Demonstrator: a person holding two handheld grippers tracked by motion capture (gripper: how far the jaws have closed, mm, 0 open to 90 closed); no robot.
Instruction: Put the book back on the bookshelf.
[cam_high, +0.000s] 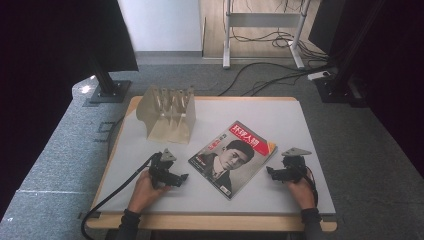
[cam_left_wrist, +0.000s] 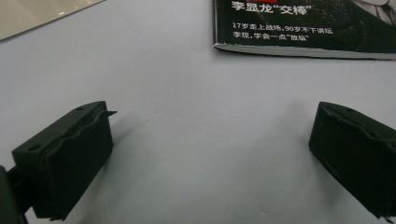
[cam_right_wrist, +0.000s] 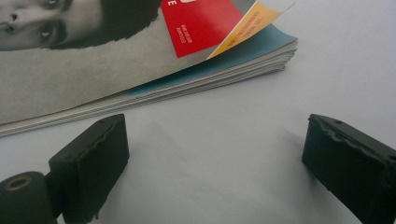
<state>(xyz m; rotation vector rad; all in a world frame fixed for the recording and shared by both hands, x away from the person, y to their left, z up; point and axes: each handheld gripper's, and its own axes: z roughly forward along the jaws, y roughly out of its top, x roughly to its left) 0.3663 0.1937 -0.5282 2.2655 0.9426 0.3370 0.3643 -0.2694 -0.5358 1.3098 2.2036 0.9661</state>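
From above, the glossy magazine with a black-and-white portrait cover (cam_high: 232, 159) lies askew mid-desk (cam_high: 280, 195), flanked by the left tongs (cam_high: 184, 177) and right tongs (cam_high: 269, 172), each low in a hand and pointing inward at it. In the left gripper view, the left tongs (cam_left_wrist: 210, 149) stand wide apart and empty, the magazine's (cam_left_wrist: 303, 28) spine just ahead. In the right gripper view, the right tongs (cam_right_wrist: 215, 158) gape empty beside its curled corner.

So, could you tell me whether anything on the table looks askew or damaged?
Yes: the magazine lies skewed, at an angle to the table edges. In the right gripper view its cover corner curls up off the pages beneath. The beige rack stands upright and looks intact.
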